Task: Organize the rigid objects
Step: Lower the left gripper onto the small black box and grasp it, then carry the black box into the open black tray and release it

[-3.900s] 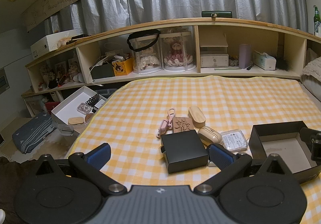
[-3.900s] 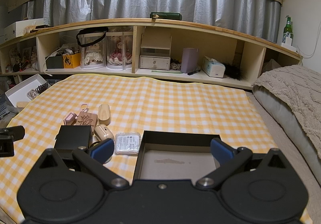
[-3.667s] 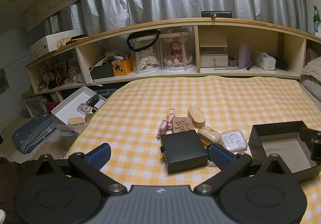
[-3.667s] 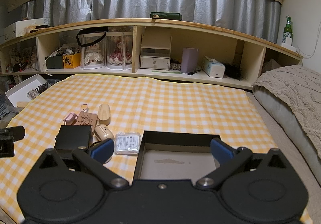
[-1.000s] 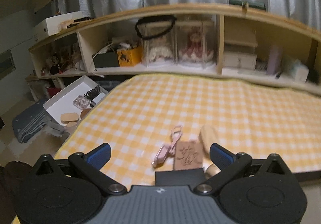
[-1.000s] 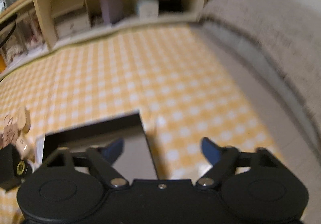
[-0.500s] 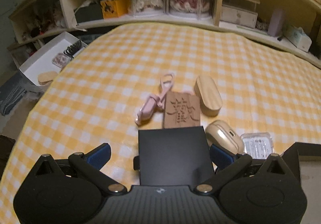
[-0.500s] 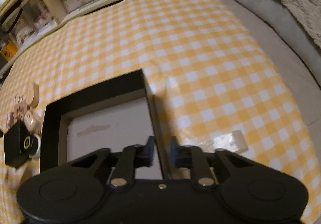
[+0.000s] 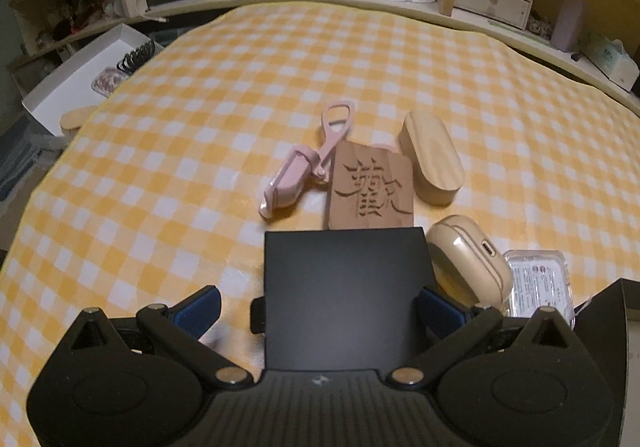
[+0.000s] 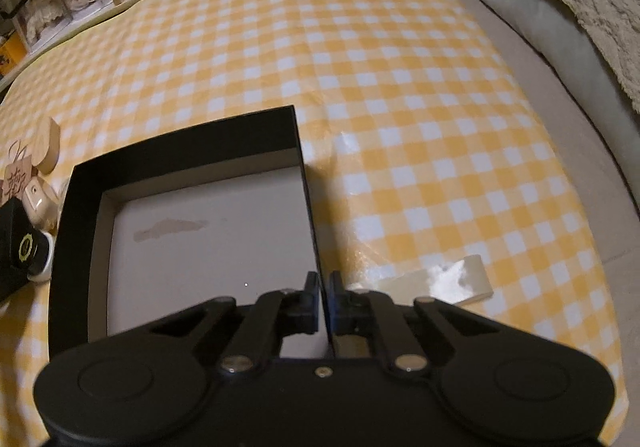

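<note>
Landmark: the open black tray box (image 10: 80, 247) on the yellow-and-white checked cloth (image 10: 400, 107).

Tray box: shallow, square, matte black walls, pale grey floor with a faint brownish smear near its far side. Nothing lies in it.

Right gripper (image 10: 324, 297): jaws drawn in narrow, clamped on the tray box's right wall near its front corner, one pad inside the wall, one outside. A pale strip of tape or paper (image 10: 440, 279) lies on the cloth just right of that wall.

Left of the tray box, a cluster of small things:
- clear plastic case (image 9: 538, 283) with a printed label, just beside the tray's left wall
- beige rounded earbud-type case (image 9: 468, 259), glossy, touching the plastic case's left side
- small black box (image 9: 344, 295), closed, flat matte lid
- wooden plaque (image 9: 370, 191) carved with a dark character, just beyond the black box
- oval wooden box (image 9: 432, 163), pale, right of the plaque
- pink clip tool (image 9: 304, 167) with a loop handle, left of the plaque

Left gripper (image 9: 316, 305): jaws wide, blue pads either side of the small black box; right pad at its edge, left pad apart from it. No squeeze visible.
</note>
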Motion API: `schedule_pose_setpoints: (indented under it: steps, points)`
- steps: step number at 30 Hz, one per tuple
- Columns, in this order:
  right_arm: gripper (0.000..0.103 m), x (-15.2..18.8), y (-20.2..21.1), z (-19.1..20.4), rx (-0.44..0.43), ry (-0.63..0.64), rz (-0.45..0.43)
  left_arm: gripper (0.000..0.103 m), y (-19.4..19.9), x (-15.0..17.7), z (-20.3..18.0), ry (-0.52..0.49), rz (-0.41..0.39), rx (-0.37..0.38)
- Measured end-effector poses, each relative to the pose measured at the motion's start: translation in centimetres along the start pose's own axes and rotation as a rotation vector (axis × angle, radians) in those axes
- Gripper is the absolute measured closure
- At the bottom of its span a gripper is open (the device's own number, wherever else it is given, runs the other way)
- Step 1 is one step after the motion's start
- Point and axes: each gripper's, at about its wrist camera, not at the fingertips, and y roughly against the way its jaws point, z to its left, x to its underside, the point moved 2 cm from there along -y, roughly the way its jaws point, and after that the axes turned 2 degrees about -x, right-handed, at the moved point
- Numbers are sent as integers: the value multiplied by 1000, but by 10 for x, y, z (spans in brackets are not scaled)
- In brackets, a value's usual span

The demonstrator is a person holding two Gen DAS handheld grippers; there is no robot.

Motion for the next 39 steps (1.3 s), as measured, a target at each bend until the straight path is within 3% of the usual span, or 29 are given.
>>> schedule_pose_setpoints:
  steps: [6,17,25,35,39]
  points:
    - [99,7,3,13,-14,13,46,0,-4,0,-4,38,33,42]
    - [100,12,7,23,6,25,46,2,-12,5,-3,99,99,84]
    - [100,9,4,22,3,69,28,3,-9,4,2,81,84,136]
    - [100,7,4,21,-5,64,24,4,51,-10,10,175,-26,269]
    - [100,8,4,22,-10,57,24,4,77,-4,-8,137,-35,349]
